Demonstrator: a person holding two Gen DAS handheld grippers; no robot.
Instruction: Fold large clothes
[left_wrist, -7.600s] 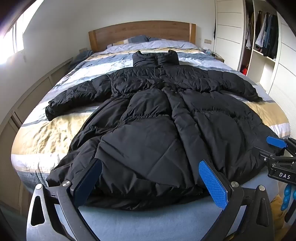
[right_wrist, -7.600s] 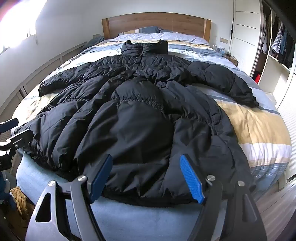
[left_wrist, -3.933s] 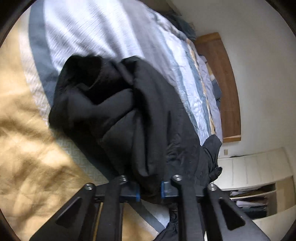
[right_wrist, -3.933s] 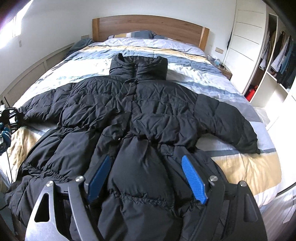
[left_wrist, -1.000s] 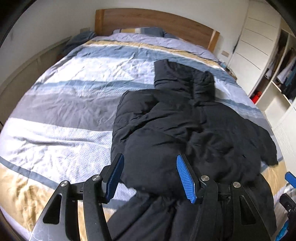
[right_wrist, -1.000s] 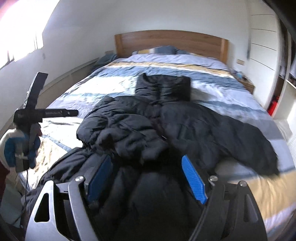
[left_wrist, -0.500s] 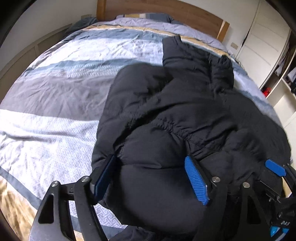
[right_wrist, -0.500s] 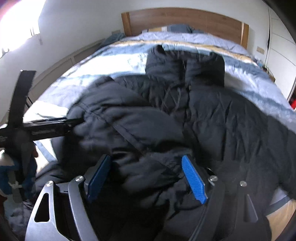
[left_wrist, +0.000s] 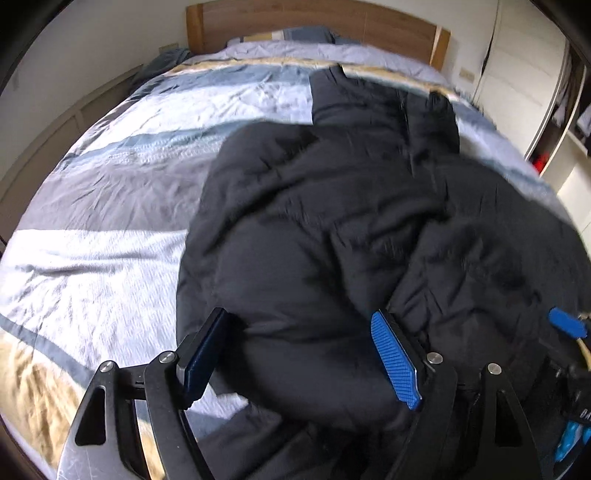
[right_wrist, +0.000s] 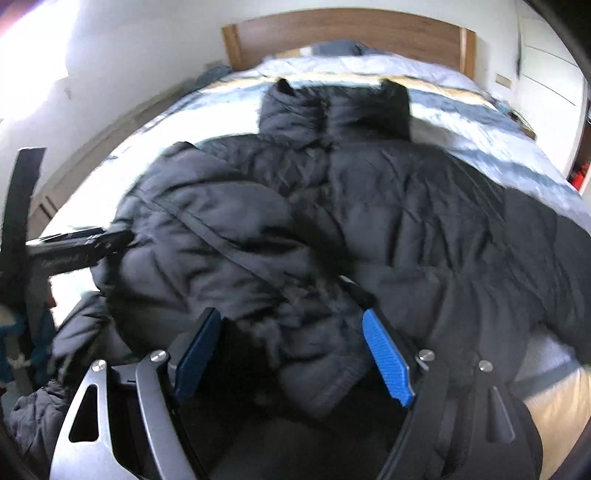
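Left gripper (left_wrist: 306, 358) has its jaws wide apart, having just been opening; a puffy fold of the black coat (left_wrist: 332, 229) bulges up between the blue pads (left_wrist: 395, 360) but I can't see either pad pressing it, so nothing is held. Right gripper (right_wrist: 291, 354) is also spread wide over the coat, with a lump of quilted fabric and a hem edge sitting between its pads (right_wrist: 386, 358); no grip there either.

Coat lies on the bed (left_wrist: 110, 192), collar (right_wrist: 332, 107) toward the wooden headboard (left_wrist: 314, 26). One side is folded in over the body, making a thick rounded bundle on the side toward my left gripper. In the right wrist view the bundle has a seam line running diagonally across it. The other side of the coat spreads flat toward the wardrobe (left_wrist: 535, 85) side of the bed.

Striped duvet, in blue, grey, white and tan bands, is bare beside the folded edge in the left wrist view. Pillows (left_wrist: 291, 35) sit against the headboard.

Left gripper shows at the left edge of the right wrist view, finger tip (right_wrist: 110, 240) touching the folded bundle's edge. Right gripper's blue pad pokes in at the right edge of the left wrist view, over the coat.

Both views are motion-blurred, so fine detail on the fabric is unclear.
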